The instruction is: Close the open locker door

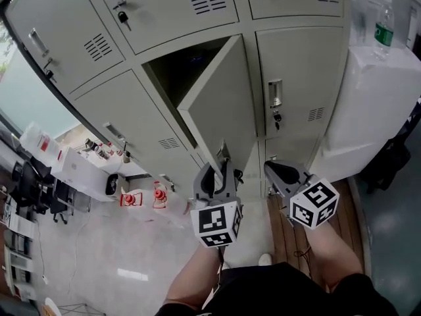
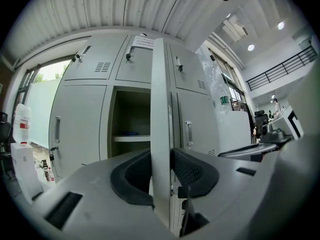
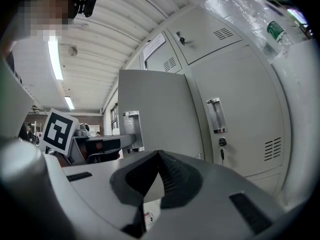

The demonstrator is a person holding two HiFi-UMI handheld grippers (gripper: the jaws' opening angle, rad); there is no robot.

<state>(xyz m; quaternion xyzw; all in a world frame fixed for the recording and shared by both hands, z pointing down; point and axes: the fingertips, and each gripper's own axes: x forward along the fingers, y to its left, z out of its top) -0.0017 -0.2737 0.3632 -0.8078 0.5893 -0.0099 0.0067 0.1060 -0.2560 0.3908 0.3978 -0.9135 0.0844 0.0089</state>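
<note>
The open locker door (image 1: 222,101) swings out from the bank of grey lockers (image 1: 164,8), with its free edge straight ahead at 12 o'clock of the left gripper (image 1: 220,171). In the left gripper view the door (image 2: 161,99) stands upright and edge-on between the jaws. Both black pads (image 2: 131,176) press its two faces, so the left gripper (image 2: 161,156) clamps the door's edge. The open compartment (image 2: 131,129) with its shelf lies at 11 o'clock. The right gripper (image 1: 277,170) sits at 3 o'clock of the left one, apart from the door. Its jaws meet at the tips with nothing between them (image 3: 159,155), and the door's outer face (image 3: 160,109) rises at 12 o'clock.
</note>
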